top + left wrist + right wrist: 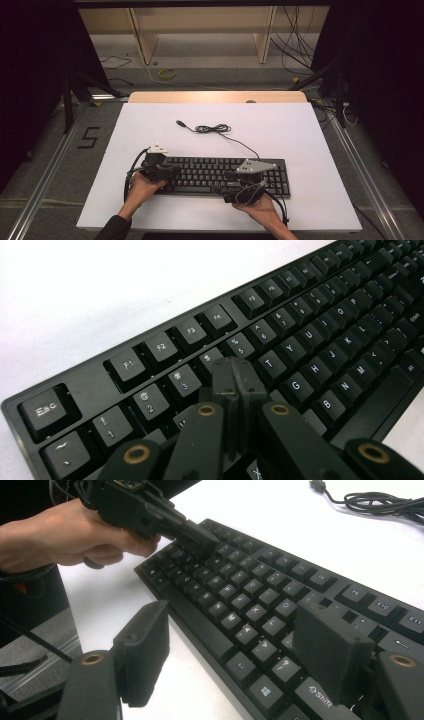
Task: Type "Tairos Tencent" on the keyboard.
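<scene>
A black keyboard (220,175) lies on the white table top (280,125), near the front edge. My left gripper (174,171) is shut, its two pads pressed together with nothing between them. Its tips (235,377) rest over the keys just below the number row, around 4 and R. The right gripper view shows that left gripper (200,537) touching down on the keyboard's (240,595) far-left keys, held by a hand (60,535). My right gripper (237,645) stands open and wide, one pad (142,650) over the table in front of the keyboard, the other pad (332,650) above the keys near Shift.
The keyboard's black cable (212,129) lies coiled on the table behind it, ending in a USB plug (180,122). Beyond the table are wooden shelf legs (145,45) and loose cables (295,45) on the floor. Metal rails (50,165) run along both sides.
</scene>
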Motion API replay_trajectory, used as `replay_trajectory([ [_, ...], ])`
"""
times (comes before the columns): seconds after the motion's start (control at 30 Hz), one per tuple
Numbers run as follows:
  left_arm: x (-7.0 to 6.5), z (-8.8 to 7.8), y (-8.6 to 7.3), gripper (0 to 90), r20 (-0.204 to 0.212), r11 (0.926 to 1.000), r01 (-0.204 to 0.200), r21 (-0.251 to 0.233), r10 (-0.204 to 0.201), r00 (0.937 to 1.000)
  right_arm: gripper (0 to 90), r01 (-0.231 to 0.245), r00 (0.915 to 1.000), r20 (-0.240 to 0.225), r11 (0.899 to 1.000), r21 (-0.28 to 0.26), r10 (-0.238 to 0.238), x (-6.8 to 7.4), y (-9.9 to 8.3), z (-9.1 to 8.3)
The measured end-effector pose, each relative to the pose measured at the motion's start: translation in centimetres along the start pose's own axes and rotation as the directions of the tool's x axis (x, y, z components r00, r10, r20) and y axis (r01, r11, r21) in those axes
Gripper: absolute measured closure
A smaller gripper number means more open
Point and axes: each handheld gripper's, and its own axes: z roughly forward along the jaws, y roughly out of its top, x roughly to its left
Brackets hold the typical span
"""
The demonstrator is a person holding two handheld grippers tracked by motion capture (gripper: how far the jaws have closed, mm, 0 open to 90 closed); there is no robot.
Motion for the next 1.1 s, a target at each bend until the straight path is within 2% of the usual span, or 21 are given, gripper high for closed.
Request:
replay_trajectory([
  [0.37,0.07,0.20,-0.26,89.3,-0.001,0.9999,0.014,0.007,-0.014,0.9999,31.9,0.001,1.0000,0.000,1.000,0.000,-0.001,0.07,0.02,-0.05],
  [0.57,0.00,0.13,-0.19,89.2,-0.005,0.9999,0.005,0.013,-0.005,1.0000,31.8,0.001,1.0000,0.001,1.000,-0.001,-0.001,0.03,0.03,-0.06],
  [0.9,-0.11,-0.35,-0.04,88.9,-0.008,0.9999,0.009,-0.012,-0.009,0.9999,31.8,0.001,1.0000,0.000,1.000,-0.006,-0.001,-0.03,0.07,-0.13],
  [1.1,-0.23,-0.71,0.06,87.0,0.005,0.9996,0.012,-0.025,-0.012,0.9999,31.8,0.002,1.0000,-0.001,1.000,-0.007,-0.002,-0.04,0.07,-0.09],
])
